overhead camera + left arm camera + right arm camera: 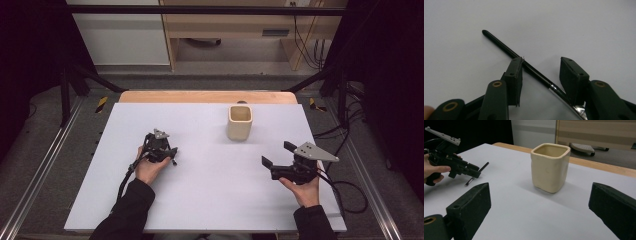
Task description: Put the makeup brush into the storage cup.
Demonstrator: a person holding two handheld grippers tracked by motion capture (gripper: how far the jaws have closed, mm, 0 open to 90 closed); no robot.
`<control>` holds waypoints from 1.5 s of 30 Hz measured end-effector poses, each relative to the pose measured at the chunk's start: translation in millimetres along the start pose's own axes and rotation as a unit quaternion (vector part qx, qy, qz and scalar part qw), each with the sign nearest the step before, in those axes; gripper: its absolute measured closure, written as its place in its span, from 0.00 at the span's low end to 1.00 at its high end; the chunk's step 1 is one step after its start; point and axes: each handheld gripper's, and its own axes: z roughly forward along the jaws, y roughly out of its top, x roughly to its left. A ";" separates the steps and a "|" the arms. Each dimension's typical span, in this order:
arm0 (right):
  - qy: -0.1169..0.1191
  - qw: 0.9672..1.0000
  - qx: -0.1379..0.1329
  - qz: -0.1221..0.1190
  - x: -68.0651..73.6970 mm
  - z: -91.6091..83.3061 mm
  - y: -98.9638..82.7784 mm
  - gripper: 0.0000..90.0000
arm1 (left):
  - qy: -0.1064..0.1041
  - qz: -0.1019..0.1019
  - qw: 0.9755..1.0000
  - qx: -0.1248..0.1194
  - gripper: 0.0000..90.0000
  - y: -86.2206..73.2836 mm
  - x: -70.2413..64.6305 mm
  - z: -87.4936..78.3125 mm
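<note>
A thin black brush (501,45) with a silver ferrule lies on the white table, running slantwise between the jaws of my left gripper (541,61). The jaws straddle it with a wide gap; the left pad's tip touches the handle. In the high view the left gripper (167,152) is at the table's left middle, pointing down over the brush (174,161). A cream square cup (240,125) stands upright at the back centre. My right gripper (277,154) is held open at the right, aimed at the cup (550,170) and well short of it, with nothing between its jaws.
The white board (210,190) lies on a wooden table whose far edge (207,96) shows behind the cup. Black frame posts stand at both sides. Cables trail from the right gripper (350,195) off the board's right edge.
</note>
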 end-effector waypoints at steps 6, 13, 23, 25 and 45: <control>0.000 1.000 0.001 0.001 -0.3 0.0 0.1 0.05 | -0.004 -0.010 1.000 0.007 0.65 0.5 1.1 -1.7; 0.001 1.000 0.001 0.003 -0.3 0.0 0.2 0.05 | 0.001 -0.002 1.000 0.014 0.73 1.0 -0.5 -3.5; 0.003 1.000 -0.001 0.004 -0.7 -0.4 0.5 0.05 | -0.016 -0.005 1.000 0.017 0.79 1.2 0.2 -5.5; 0.003 1.000 0.000 0.004 -0.5 -0.2 0.4 0.05 | -0.021 -0.007 1.000 0.016 0.80 1.1 -1.0 -5.3; 0.006 1.000 -0.002 0.006 -0.6 -0.1 0.4 0.05 | -0.038 0.033 0.998 0.029 0.93 2.0 -6.6 -7.2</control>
